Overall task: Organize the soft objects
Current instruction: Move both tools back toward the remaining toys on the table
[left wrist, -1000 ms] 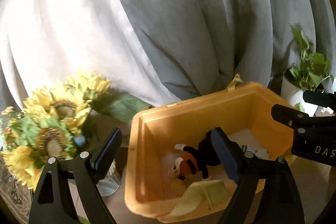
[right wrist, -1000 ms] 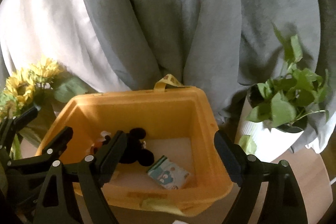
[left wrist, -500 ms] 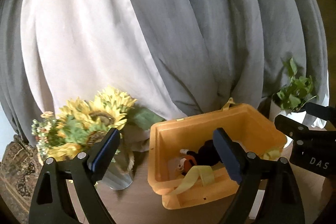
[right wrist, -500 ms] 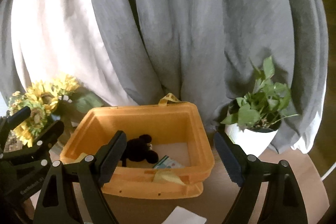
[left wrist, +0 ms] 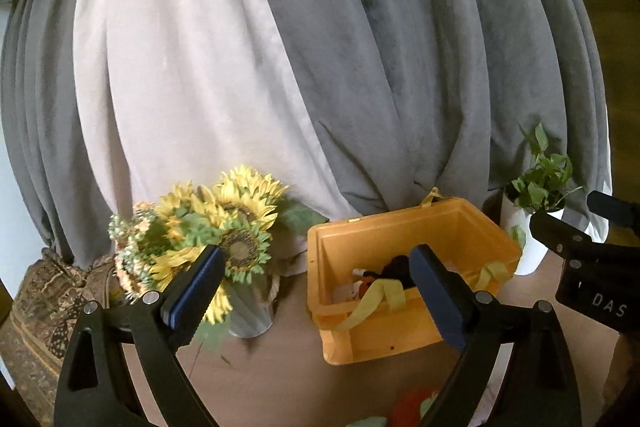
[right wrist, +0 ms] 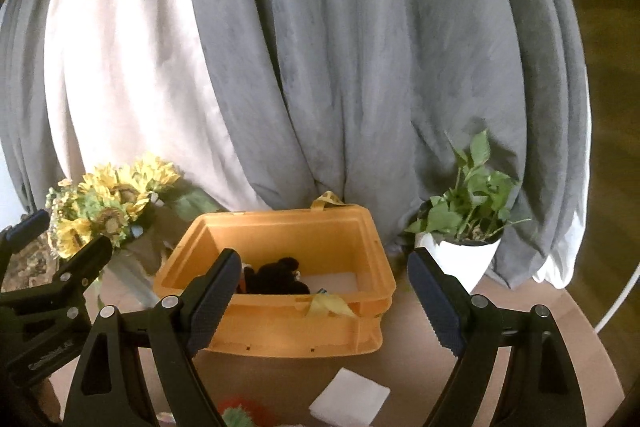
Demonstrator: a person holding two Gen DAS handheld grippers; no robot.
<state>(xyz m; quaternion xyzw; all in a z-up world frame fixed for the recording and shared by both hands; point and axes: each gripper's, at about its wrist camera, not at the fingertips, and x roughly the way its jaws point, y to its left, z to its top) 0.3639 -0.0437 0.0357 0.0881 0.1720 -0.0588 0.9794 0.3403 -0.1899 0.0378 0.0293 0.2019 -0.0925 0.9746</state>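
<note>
Both grippers have backed away from the orange bin (right wrist: 280, 323) | left gripper (left wrist: 316, 291) opening, nothing between jaws | right gripper (right wrist: 320, 291) released, empty | black plush toy (right wrist: 276, 275) inside bin

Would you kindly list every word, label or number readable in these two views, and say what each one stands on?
"DAS": white letters on the right gripper body, cut off by the left view's edge.
Small white lettering on the left gripper body in the right view: too blurred to read.
The printed card in the orange bin: mostly hidden, no text legible.
Nothing else carries writing.
</note>
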